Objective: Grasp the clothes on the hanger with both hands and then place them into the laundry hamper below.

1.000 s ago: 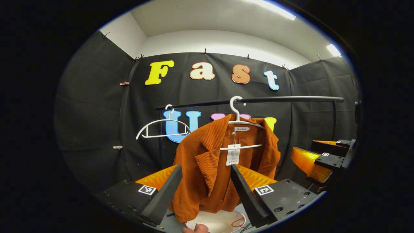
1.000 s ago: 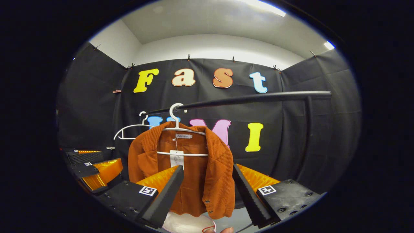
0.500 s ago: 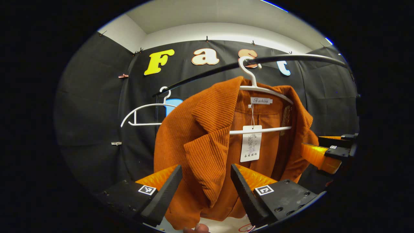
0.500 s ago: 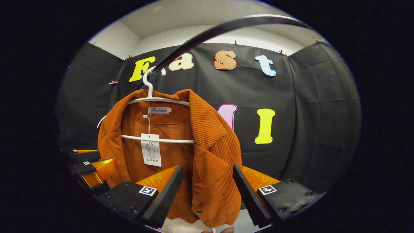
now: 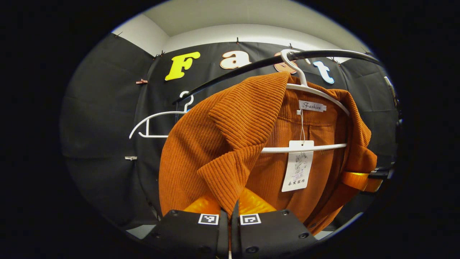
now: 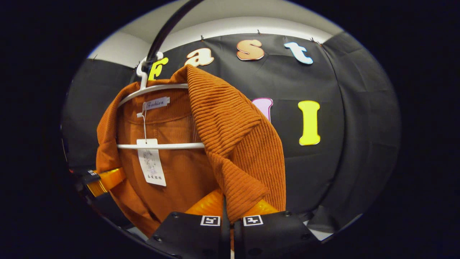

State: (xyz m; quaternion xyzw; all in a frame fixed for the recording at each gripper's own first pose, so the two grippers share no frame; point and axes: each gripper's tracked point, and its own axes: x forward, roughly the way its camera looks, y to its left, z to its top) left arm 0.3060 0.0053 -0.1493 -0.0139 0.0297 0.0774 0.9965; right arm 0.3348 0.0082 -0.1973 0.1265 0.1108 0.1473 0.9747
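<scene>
An orange corduroy jacket hangs on a white hanger from a black rail. My left gripper is shut on the lapel's lower tip on that side of the jacket. On the opposite lapel my right gripper is shut too. Each view catches the other gripper's orange finger at the jacket's far edge: the right gripper and the left gripper. A white paper tag dangles inside the jacket.
A second, bare white hanger hangs farther along the rail in the left gripper view. Black cloth walls close in behind and at both sides. A strip of pale floor shows below the jacket.
Both grippers moved in close to the jacket and went from open to shut, each one clamping a lapel. The hamper seen below earlier has dropped out of view.
</scene>
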